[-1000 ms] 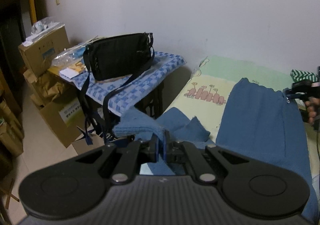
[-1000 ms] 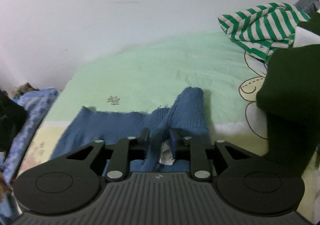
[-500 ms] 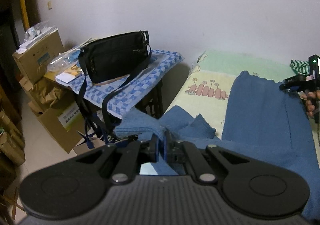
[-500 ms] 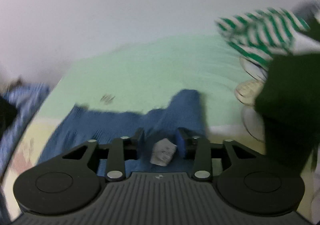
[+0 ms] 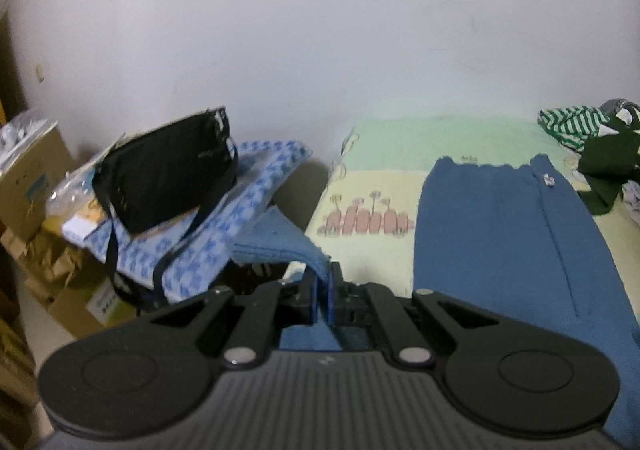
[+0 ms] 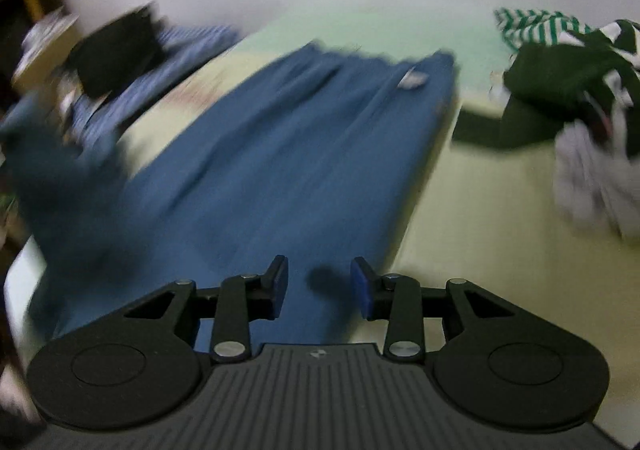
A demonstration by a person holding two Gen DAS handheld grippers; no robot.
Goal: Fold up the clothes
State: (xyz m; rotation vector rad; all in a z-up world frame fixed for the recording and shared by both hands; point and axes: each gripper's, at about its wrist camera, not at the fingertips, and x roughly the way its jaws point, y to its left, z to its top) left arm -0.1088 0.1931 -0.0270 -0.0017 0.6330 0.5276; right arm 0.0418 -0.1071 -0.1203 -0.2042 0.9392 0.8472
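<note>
A blue knitted garment lies stretched out lengthwise on the bed, a small white label at its far end. My left gripper is shut on a lighter blue edge of this garment, which hangs raised off the bed's left side. The right wrist view is blurred: the same garment and label run away from my right gripper. That gripper hovers over the near part of the cloth, its jaws apart and closing with nothing between them.
A green-striped garment and a dark green one are piled at the bed's far right. Left of the bed stands a table with a blue checked cloth and a black bag. Cardboard boxes crowd the floor beyond.
My right gripper let go of the labelled far end and drew back fast along the garment toward its near end. My left gripper shifted sideways, still gripping the blue edge.
</note>
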